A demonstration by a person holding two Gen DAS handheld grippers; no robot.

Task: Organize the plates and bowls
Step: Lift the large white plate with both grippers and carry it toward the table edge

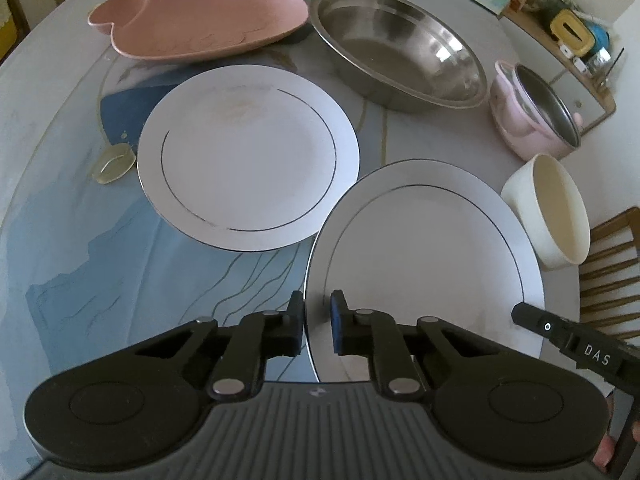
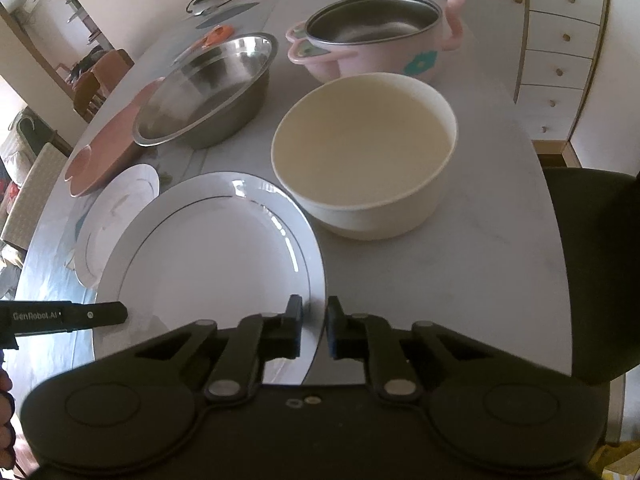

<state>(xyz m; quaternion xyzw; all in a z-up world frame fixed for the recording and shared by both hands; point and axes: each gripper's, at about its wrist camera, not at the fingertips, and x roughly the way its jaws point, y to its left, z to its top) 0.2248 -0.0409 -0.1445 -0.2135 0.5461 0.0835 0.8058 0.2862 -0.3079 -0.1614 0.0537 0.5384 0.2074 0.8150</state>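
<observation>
Gripping near plate (image 1: 432, 248), both claws

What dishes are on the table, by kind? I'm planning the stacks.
White plates: 2, near plate held at its rim by both tongs, far plate
Pink tray: 1
Steel bowl: 1
Cream bowl: 1
Pink pot: 1
Total: 6

Both wrist views look steeply down, close, from opposite sides of the shared near plate (image 1: 424, 256).
</observation>
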